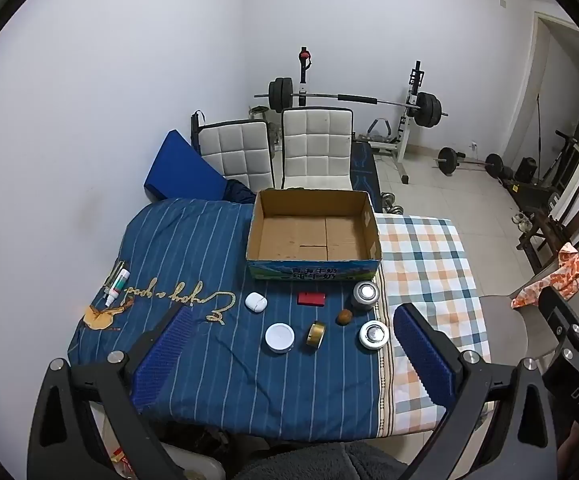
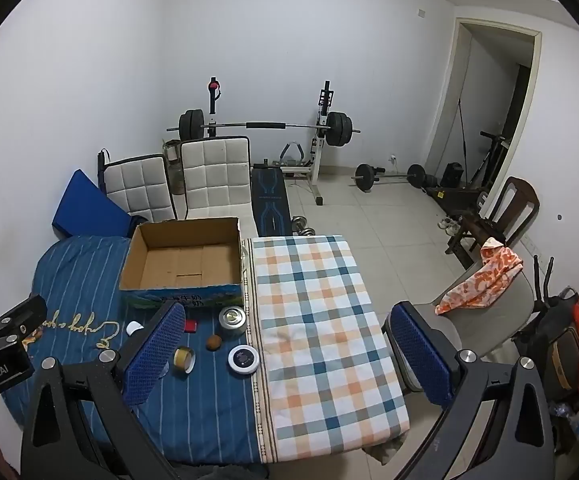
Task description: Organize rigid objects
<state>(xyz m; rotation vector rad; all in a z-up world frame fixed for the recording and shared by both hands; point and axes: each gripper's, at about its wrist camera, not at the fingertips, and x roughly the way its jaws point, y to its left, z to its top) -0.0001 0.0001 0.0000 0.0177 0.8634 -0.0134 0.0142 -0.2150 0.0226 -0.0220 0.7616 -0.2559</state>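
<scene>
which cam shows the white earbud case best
The left wrist view: the white earbud case lies fully visible on the striped cloth. In the right wrist view it is partly hidden behind the right gripper's blue finger pad.

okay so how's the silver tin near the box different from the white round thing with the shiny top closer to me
The silver tin is taller, a metal can; the white-rimmed disc is low and flat. The tin is grey all over, while the disc has a white ring around a reflective centre. The tin sits just in front of the cardboard box; the disc lies nearer the grippers, at the blue cloth's edge. Both are round, upright and untouched.
</scene>
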